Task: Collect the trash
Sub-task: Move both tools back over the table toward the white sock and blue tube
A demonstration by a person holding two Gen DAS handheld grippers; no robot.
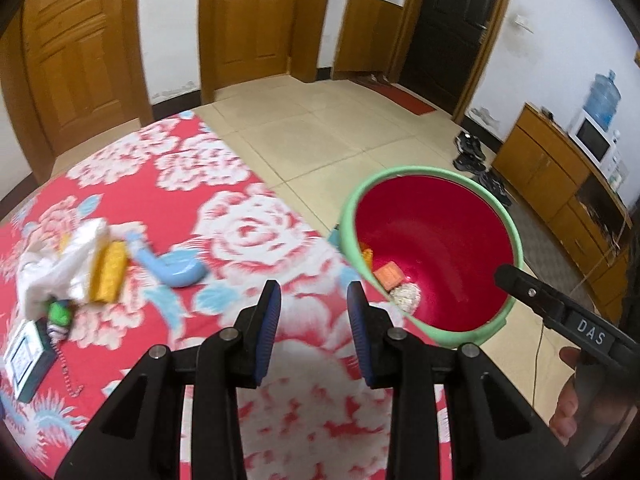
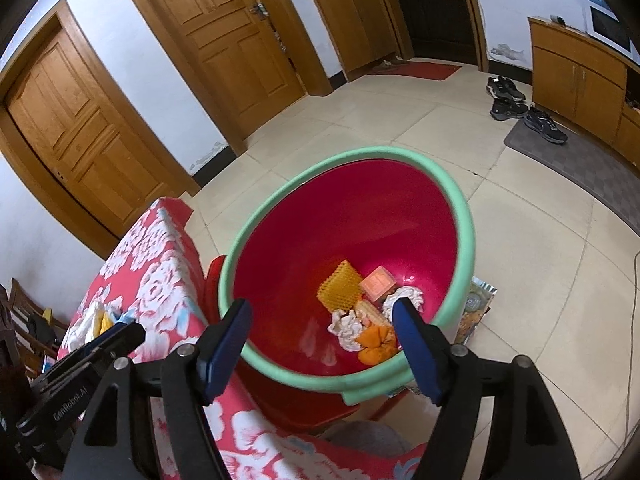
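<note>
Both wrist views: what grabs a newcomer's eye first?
The red bin with its mint-green rim, standing on the tiled floor beside the table; scraps already lie at its bottom, among them an orange peel and a yellow waffle-textured piece. Next, the loud red floral tablecloth, where a white plastic bag and a blue scoop lie at the left. The right gripper hangs over the bin, jaws apart and empty.

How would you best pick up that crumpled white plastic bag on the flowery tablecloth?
I would pinch a raised fold of the white plastic bag from above, probably with the left gripper, whose jaws are open and empty. The bag lies in a loose heap with a yellow block partly tucked into it, so a top pinch should lift the bag alone.
</note>
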